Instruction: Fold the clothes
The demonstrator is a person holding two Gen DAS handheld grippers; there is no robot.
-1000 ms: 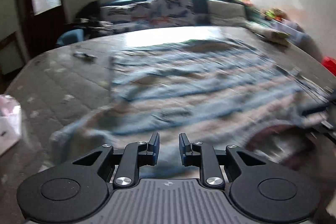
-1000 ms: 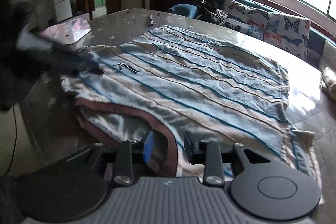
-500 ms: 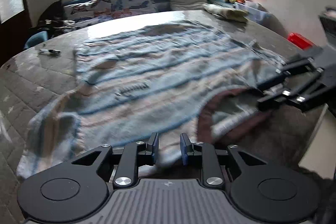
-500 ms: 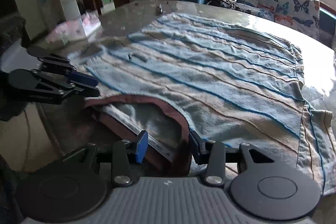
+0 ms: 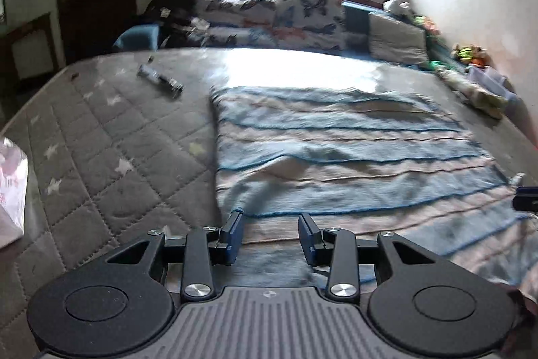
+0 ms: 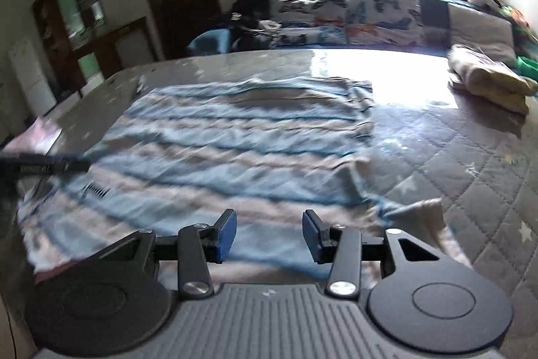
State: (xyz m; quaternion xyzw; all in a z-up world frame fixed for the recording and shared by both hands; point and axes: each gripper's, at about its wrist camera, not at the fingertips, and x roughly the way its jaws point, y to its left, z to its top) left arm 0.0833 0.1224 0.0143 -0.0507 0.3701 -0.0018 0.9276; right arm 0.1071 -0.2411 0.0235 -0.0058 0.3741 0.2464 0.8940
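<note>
Shirt [image 5: 336,150] lies flat beneath both parted, empty claws, left [image 5: 270,232] just opened wider.

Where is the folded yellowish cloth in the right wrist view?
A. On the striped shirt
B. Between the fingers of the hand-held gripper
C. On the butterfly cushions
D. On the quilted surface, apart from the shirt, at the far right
D: the folded yellowish cloth lies on the quilted surface, clear of the striped shirt.

The shirt [image 5: 339,153] lies spread on the bed [image 5: 111,153], cushions [image 5: 302,19] behind it, a folded cloth [image 6: 487,83] to its right.
</note>
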